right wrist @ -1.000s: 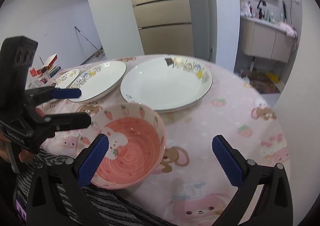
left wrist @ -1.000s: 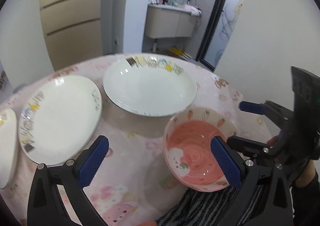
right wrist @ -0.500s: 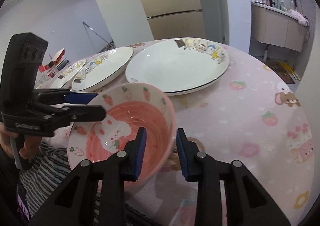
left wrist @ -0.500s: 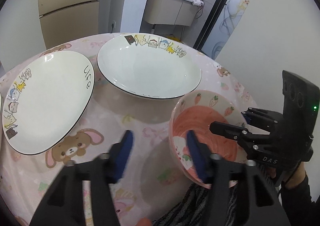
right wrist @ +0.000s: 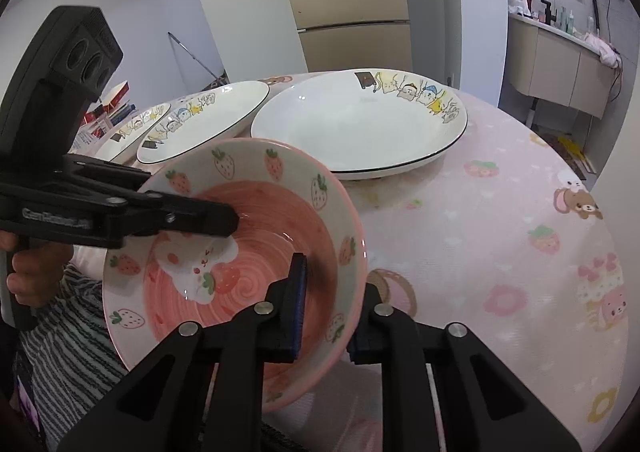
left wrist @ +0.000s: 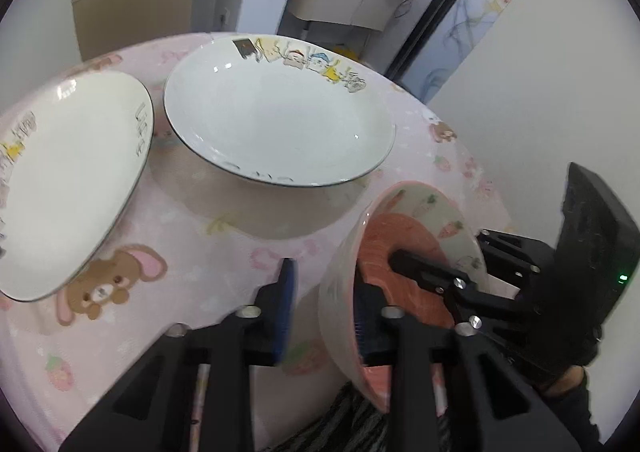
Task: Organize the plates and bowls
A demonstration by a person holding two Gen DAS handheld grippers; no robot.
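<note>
Both grippers pinch the pink strawberry bowl (right wrist: pixel 240 252), tilted above the table's near edge. The left gripper (left wrist: pixel 324 308) squeezes one rim, the right gripper (right wrist: pixel 328 316) the other. The big white cartoon plate (right wrist: pixel 360 127) sits behind the bowl.

Third plate (right wrist: pixel 132 127), perhaps, mostly hidden

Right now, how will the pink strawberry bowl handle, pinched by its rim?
Likely stiff and brittle: the pink strawberry bowl looks like glazed ceramic. The glossy glaze may slip where the right gripper pinches only the rim. Held tilted by one edge, it could pivot; the left gripper straddling the opposite rim probably helps.
</note>
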